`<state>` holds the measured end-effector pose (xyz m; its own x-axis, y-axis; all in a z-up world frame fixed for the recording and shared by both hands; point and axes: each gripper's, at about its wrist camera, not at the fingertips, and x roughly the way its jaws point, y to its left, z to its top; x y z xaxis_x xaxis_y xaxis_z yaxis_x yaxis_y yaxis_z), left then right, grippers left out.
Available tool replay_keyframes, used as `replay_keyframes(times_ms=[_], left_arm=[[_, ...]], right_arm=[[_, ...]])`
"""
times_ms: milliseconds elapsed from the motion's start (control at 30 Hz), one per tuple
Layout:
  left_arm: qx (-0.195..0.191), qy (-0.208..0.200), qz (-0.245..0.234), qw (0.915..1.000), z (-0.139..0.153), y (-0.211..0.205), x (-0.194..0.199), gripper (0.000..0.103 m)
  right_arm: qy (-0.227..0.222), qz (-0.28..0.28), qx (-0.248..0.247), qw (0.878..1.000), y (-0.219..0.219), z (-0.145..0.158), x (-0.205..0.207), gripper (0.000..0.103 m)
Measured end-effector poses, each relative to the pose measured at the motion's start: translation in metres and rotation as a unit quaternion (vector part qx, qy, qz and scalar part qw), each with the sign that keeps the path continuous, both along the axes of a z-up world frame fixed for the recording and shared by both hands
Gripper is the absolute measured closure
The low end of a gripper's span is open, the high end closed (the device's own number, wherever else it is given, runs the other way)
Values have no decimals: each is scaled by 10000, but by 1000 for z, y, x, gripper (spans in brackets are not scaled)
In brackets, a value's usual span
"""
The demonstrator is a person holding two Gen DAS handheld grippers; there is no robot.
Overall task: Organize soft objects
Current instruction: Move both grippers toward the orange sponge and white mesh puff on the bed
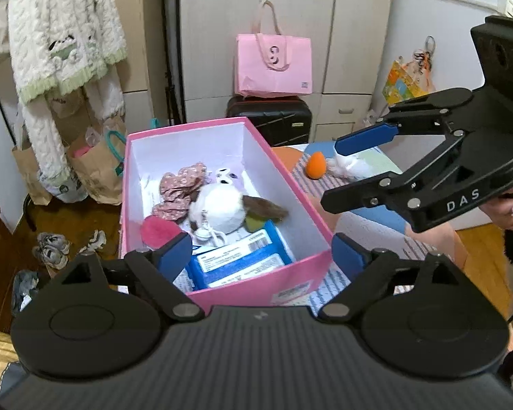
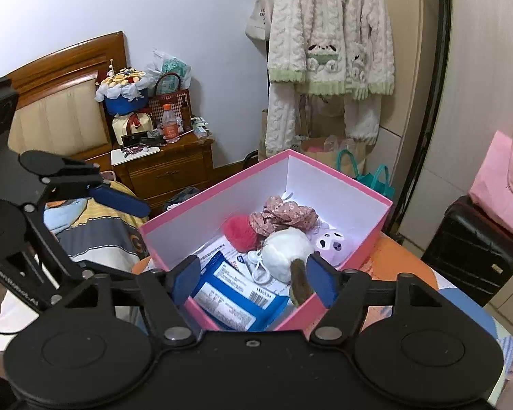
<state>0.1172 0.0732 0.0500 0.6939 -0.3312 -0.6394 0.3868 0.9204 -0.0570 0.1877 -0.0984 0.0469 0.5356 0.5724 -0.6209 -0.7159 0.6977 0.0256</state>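
Note:
An open pink box (image 1: 311,263) (image 2: 167,225) stands on the table. It holds a white plush with a brown tail (image 1: 219,212) (image 2: 285,249), a floral scrunchie (image 1: 179,188) (image 2: 280,217), a red pompom (image 1: 160,230) (image 2: 239,232), a lilac toy (image 1: 225,176) (image 2: 333,242) and blue packets (image 1: 239,259) (image 2: 232,290). My left gripper (image 1: 261,254) hangs open over the box's near end, gripping nothing. My right gripper (image 2: 253,275) (image 1: 330,174) is open too, beside the box, with nothing pinched. Beyond it on the table lie an orange sponge (image 1: 315,165) and a white fluffy item (image 1: 349,167).
A black suitcase (image 1: 270,116) with a pink bag (image 1: 273,65) on it stands behind the table. A white robe (image 1: 61,34) hangs at left above paper bags (image 1: 95,171). Shoes (image 1: 54,246) lie on the floor. A wooden nightstand (image 2: 167,167) and a bed (image 2: 95,225) are nearby.

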Motion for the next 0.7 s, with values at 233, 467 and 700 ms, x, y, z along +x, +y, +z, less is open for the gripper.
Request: replay_keyframes(times_ms=[233,467,700], left_arm=[[119,-62,-337,9993,1,-25,-15,14],[249,117,-620,9977,-11,-52,-15,13],[269,126,-911,9954,-16,-79,-13,13]], right_arm=[[-130,-96,15,9999,-22,-1,-26,23],[-356,-571,-5,9977,-40,-10,-41,21],[-643,-938,209,9933,-72,-13,-57,18]])
